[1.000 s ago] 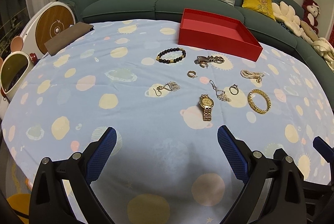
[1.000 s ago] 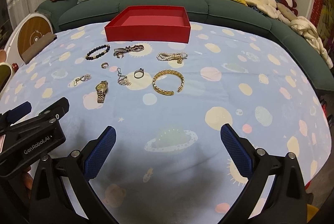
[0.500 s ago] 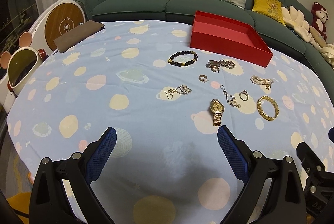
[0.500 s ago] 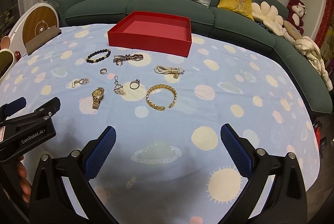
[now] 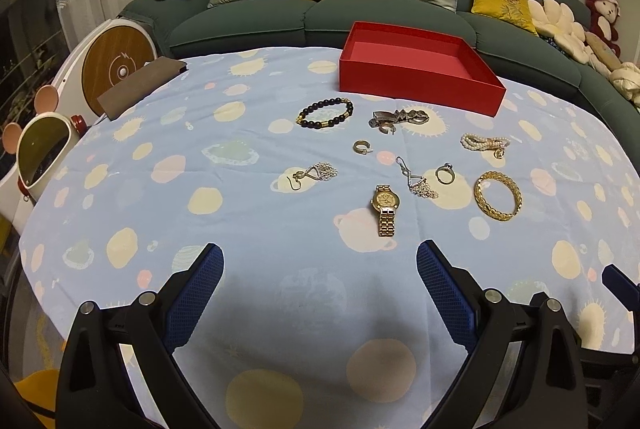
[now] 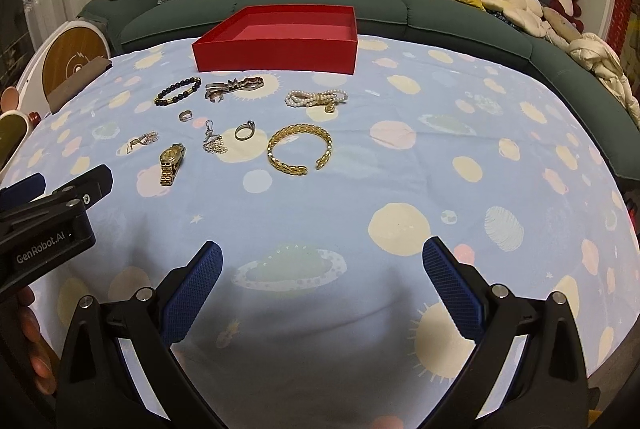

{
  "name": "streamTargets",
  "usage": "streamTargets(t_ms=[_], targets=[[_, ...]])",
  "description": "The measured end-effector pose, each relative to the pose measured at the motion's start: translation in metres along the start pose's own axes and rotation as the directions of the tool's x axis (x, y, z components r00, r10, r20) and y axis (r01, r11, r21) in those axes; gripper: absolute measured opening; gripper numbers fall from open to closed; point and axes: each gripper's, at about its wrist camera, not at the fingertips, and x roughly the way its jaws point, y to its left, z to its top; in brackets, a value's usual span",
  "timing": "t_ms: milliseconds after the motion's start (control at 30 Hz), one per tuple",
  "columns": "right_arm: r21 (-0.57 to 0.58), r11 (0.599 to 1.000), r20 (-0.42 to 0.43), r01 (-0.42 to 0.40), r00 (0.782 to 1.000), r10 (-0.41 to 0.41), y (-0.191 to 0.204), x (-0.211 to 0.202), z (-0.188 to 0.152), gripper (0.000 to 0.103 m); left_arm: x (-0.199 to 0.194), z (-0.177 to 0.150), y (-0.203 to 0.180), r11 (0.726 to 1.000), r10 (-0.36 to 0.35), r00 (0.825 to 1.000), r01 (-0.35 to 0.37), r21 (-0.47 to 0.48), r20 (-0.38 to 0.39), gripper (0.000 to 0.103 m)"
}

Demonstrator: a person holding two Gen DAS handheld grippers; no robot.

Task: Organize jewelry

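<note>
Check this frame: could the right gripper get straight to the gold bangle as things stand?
Probably yes. The right gripper is open and holds nothing, and only bare tablecloth lies between it and the gold bangle. The ring lies apart from the bangle, so nothing crowds it.

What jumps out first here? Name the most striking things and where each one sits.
The red box stands out first, open and empty at the far side of the table by the green sofa. In front of it, jewelry lies scattered on the blue planet-print tablecloth, most boldly the gold bangle and the gold watch. Both the left gripper and the right gripper hover open at the near edge.
</note>
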Motion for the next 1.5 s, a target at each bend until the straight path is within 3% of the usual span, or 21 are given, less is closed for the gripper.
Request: streamTargets(t_ms=[600,733,867,1033,1100,1167,1433,1500], targets=[[-0.01,1.0,0.001,-0.027,1.0,0.027,0.002,0.017,0.022,0.097,0.021,0.003,0.011,1.0,0.005,0.999,-0.003,0.026,-0.052,0.096],[-0.071,0.995,-0.048,-0.07,0.997,0.066,0.007,0.024,0.044,0.094,0.026,0.023,0.013,0.994,-0.041,0.993,0.052,0.099,-0.112,0.095],[-0.129,0.988,-0.012,-0.079,0.997,0.078,0.008,0.028,0.071,0.094,0.022,0.05,0.019,0.989,-0.044,0.997,0.052,0.142,-0.056,0.096],[-0.073,0.992,-0.043,-0.102,0.994,0.099,0.006,0.055,0.072,0.094,0.04,0.045,0.027,0.99,-0.102,0.993,0.107,0.087,-0.062,0.096],[-0.058,0.99,-0.072,-0.132,0.989,0.127,0.01,0.067,0.071,0.093,0.05,0.038,0.03,0.993,-0.102,0.989,0.107,0.046,-0.107,0.095],[-0.079,0.989,-0.086,-0.126,0.989,0.119,0.015,0.075,0.07,0.091,0.055,0.033,0.028,0.987,-0.154,0.979,0.158,0.024,-0.133,0.095],[-0.075,0.988,-0.138,-0.136,0.983,0.124,0.018,0.1,0.072,0.072,0.071,0.033,0.009,0.982,-0.169,0.974,0.18,0.06,-0.153,0.095],[-0.077,0.99,-0.146,-0.121,0.983,0.109,0.017,0.105,0.072,0.071,0.074,0.033,0.006,0.982,-0.171,0.973,0.182,0.06,-0.153,0.095]])
